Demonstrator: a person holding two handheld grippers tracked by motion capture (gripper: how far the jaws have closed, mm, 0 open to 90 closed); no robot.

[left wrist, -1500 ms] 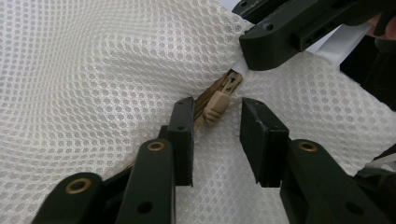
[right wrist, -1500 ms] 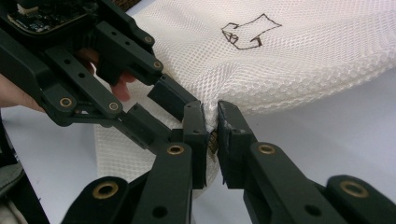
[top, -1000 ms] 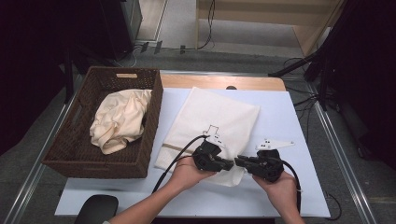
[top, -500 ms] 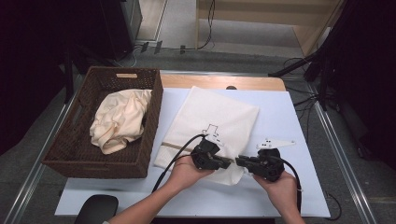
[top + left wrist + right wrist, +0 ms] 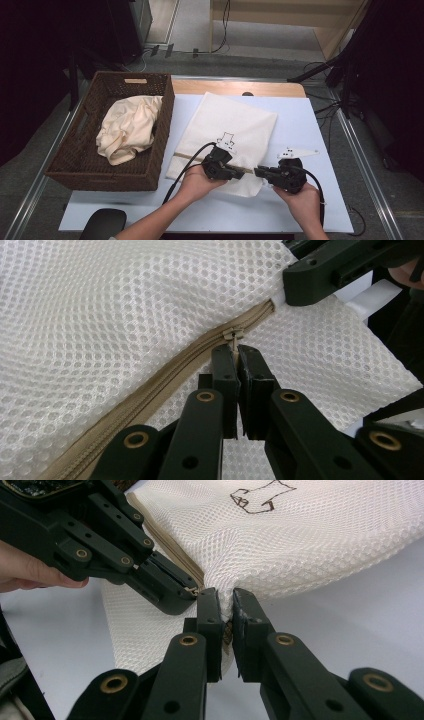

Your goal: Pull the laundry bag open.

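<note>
My left gripper pinches the small tan zipper pull so it can slide. My right gripper pinches the white mesh laundry bag at its corner, near the white table's front edge, to hold it steady.

No readable words, numbers or brands anywhere, mesh laundry bag bearing one small dark outline drawing, a sign without letters, wicker basket carrying a pale tag on its far rim, blank at this size

One camera looks down from overhead toward the mesh bag; two ride close (nearly touching it), sharing its zipper end.
</note>
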